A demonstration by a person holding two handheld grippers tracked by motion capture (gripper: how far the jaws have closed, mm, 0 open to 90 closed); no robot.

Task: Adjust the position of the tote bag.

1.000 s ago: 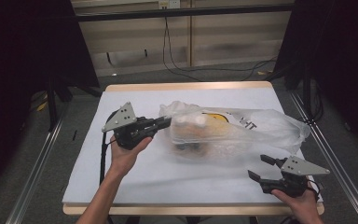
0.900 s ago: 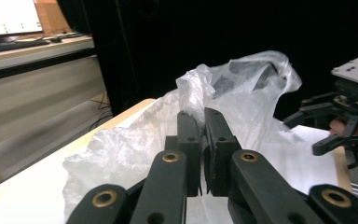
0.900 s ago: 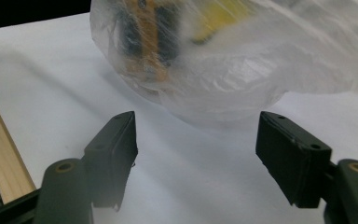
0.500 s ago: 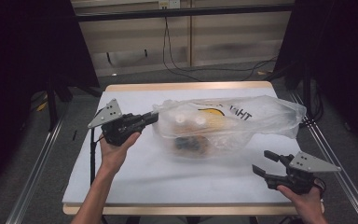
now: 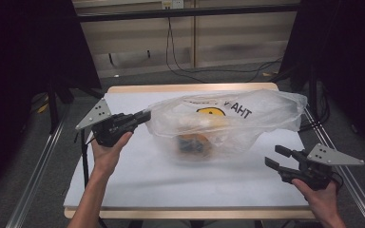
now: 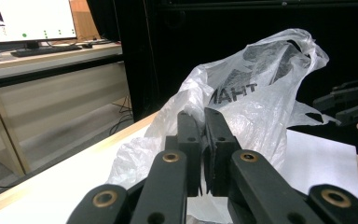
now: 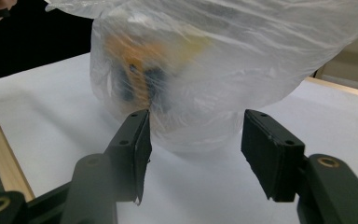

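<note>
With the left gripper (image 5: 144,116) clamped on the plastic bag (image 5: 228,121) rim at 9 o'clock, the right gripper (image 5: 276,156), jaws apart at 4 o'clock, should take the opposite rim gently.

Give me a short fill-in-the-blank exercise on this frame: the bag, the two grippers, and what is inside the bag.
1. The left gripper is shut on the edge of the clear plastic ____.
2. The right gripper has its jaws ____ and holds nothing.
3. The face printed on the bag is coloured ____.
4. The bag's bulging bottom rests on the white ____.

Missing words: bag; open; yellow; table
</note>
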